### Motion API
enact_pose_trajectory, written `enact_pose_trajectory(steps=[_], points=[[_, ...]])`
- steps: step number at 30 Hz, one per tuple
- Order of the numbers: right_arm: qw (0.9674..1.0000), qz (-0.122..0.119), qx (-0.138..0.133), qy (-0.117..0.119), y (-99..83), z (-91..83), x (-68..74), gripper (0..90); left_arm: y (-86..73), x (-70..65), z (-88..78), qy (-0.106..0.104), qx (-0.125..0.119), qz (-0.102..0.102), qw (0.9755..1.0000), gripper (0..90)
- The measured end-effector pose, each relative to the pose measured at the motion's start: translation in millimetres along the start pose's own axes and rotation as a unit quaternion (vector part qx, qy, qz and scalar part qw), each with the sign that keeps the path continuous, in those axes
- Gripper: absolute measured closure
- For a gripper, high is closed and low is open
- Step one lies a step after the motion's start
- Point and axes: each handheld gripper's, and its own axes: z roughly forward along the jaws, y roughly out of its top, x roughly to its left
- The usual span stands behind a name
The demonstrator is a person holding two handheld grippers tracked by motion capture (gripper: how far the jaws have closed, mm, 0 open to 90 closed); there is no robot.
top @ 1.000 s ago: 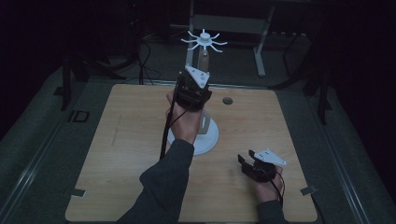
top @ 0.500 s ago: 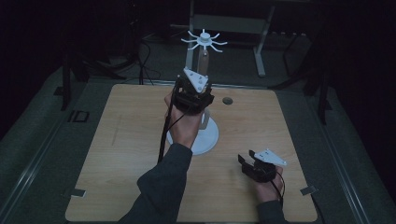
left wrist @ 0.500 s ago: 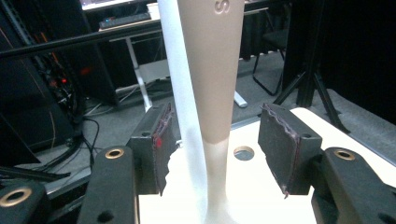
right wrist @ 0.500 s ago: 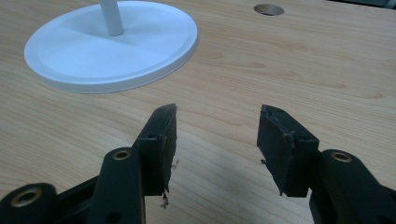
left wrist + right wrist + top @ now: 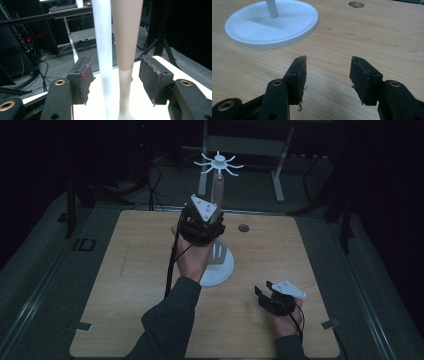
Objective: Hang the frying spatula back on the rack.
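While slotted spatula with tan handle (image 5: 126, 37) hangs on white hook stand (image 5: 218, 165), left gripper (image 5: 117, 77) fingers have just been opening, pads clear of handle between them; right gripper (image 5: 328, 75) fingers wide, empty. Hanging looks done; withdrawal left.

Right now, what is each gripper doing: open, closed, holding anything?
Left gripper: jaws just opened, pads clear of the hanging tan-handled white spatula between them.
Right gripper: open, empty, over the light wooden table.

White stand (image 5: 218, 270), tan-handled spatula (image 5: 127, 35)

Dim room, grey floor (image 5: 45, 270), cables (image 5: 155, 185), a white-legged desk (image 5: 245, 145) behind the wooden table (image 5: 125, 270).
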Motion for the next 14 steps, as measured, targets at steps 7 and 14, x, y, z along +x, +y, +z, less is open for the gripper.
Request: enact_pose_trajectory(steps=[7, 14], points=[[1.0, 0.001, 0.001, -0.001, -0.1, 0.3, -0.8, 46.8, -3.4, 2.7, -2.3, -0.015, 0.004, -0.007, 0.9999, 43.7], [1.0, 0.005, 0.004, -0.005, -0.6, 0.8, -5.2, 46.4, -15.4, 8.0, -2.1, -0.043, 0.011, -0.025, 0.9987, 43.6]])
